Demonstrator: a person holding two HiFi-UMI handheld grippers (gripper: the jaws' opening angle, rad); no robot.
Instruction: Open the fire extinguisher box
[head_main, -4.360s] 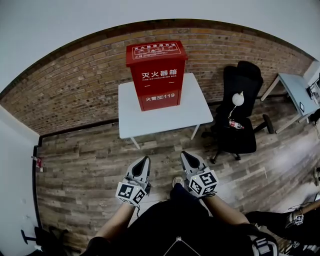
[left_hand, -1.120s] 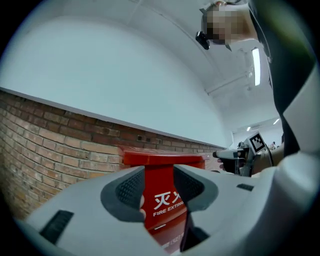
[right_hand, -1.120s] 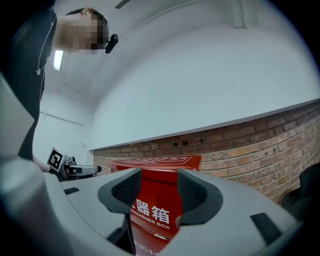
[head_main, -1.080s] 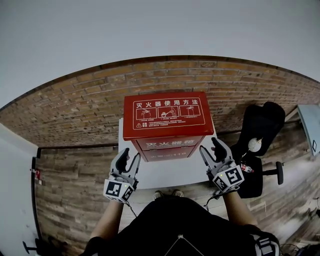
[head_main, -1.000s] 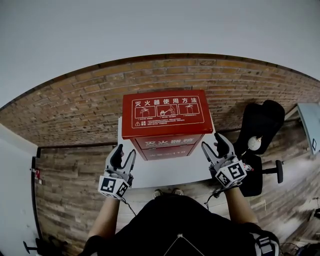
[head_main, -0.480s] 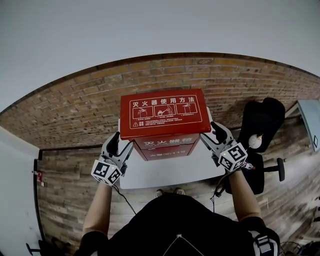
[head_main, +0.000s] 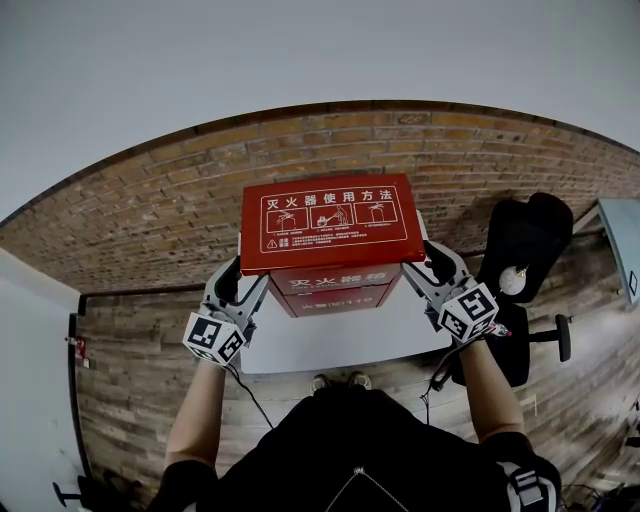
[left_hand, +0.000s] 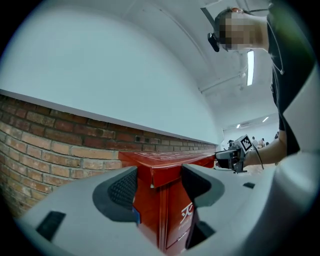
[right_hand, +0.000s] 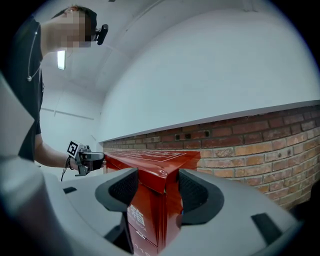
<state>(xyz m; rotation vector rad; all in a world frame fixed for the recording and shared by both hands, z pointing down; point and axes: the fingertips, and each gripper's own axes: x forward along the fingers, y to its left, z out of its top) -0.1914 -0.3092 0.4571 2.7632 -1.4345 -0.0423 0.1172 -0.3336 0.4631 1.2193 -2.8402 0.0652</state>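
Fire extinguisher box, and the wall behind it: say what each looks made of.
Fire extinguisher box: probably sheet metal with glossy red paint, going by the thin folded lid edges and the highlights at the corner. Wall: bare reddish brick with pale mortar joints, matte.

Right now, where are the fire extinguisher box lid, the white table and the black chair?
fire extinguisher box lid (head_main: 328, 222): head view, centre of its red top.
white table (head_main: 340, 345): head view, bare top near its front edge.
black chair (head_main: 530, 235): head view, its dark upholstery.

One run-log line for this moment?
phase: approach | left tongs: jaws just opened, lid corner between, not clamped | right tongs: open astride other corner | fire extinguisher box: closed, on table
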